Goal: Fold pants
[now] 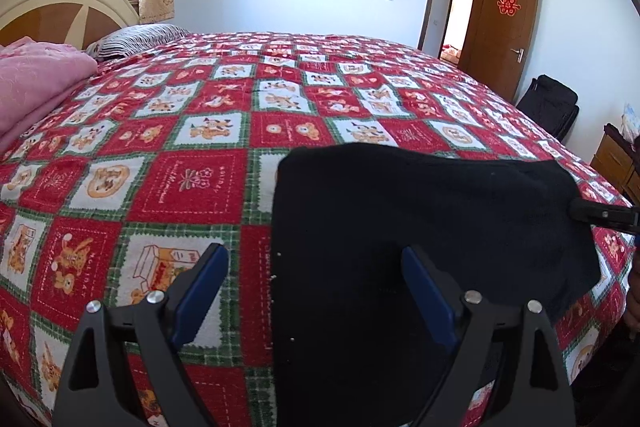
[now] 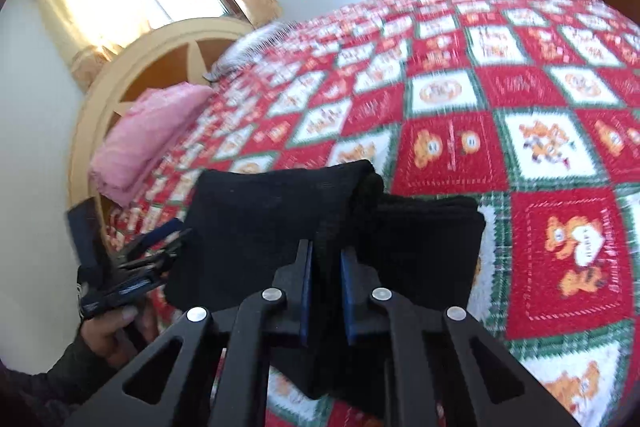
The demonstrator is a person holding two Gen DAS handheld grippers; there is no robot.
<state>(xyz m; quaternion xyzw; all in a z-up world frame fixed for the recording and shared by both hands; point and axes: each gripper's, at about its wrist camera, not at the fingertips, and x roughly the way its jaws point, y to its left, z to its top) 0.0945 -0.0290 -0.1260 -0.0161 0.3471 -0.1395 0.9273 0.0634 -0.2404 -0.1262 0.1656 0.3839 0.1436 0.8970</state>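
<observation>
A: What is the biggest thing here?

B: The bed. It has a red, white and green cover with little bears on it. A folded pink blanket lies by the headboard, and a striped pillow sits next to the blanket.

A: Where are the pants?

B: The black pants lie on the cover, near the front edge of the bed. They are folded over into a thick dark pile.

A: What does the left gripper do?

B: Its two blue fingers are spread wide apart. One finger is over the bear cover, off the left edge of the pants. The other finger is over the black cloth. Nothing is pinched between them, so it has let go.

A: And the right gripper?

B: It is squeezed tight on the pants. In the right wrist view a fold of black cloth stands up between its blue pads, and both pads press on it. In the left wrist view its tip meets the right edge of the pants.

A: Can you see the person?

B: Just a hand in a dark sleeve, holding the left gripper, low on the left of the right wrist view.
</observation>
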